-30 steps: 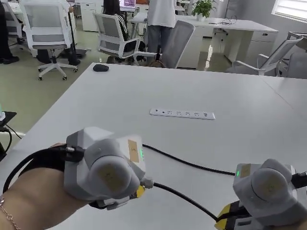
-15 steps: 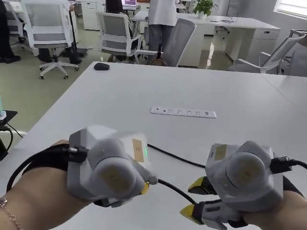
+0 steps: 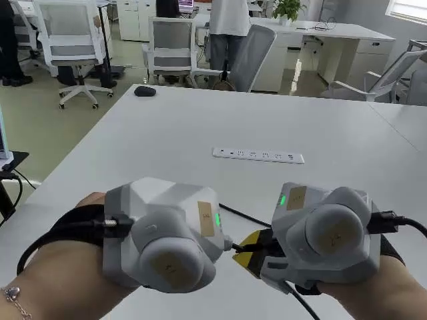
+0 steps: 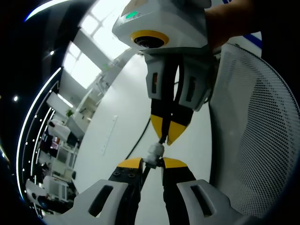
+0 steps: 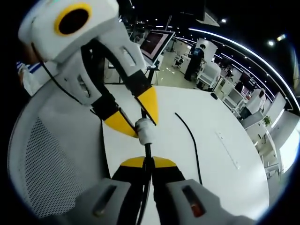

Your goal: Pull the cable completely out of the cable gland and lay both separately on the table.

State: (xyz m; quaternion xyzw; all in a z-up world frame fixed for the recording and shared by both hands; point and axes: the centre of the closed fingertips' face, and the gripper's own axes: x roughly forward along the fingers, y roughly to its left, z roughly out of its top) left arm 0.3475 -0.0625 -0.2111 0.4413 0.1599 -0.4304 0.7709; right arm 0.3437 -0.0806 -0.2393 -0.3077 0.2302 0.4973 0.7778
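Note:
My two grippers face each other tip to tip low over the white table (image 3: 200, 127). The left gripper (image 4: 153, 162) is shut on the small white cable gland (image 4: 153, 152), which also shows between its yellow tips in the right gripper view (image 5: 144, 129). The right gripper (image 5: 146, 162) is shut on the black cable (image 5: 148, 149) just behind the gland. In the head view the left gripper (image 3: 228, 247) and right gripper (image 3: 249, 248) nearly touch and hide the gland. The cable (image 3: 244, 217) trails off over the table behind them.
A white power strip (image 3: 258, 155) lies mid-table and a black mouse (image 3: 145, 91) near the far edge. Office chairs (image 3: 167, 50) and a standing person (image 3: 227, 27) are beyond the table. A grey mesh chair back (image 4: 253, 117) is close beside the grippers.
The right gripper has come in from the lower right to the left gripper's tips, its jaws opening on the way, and has shut on the cable right beside the gland.

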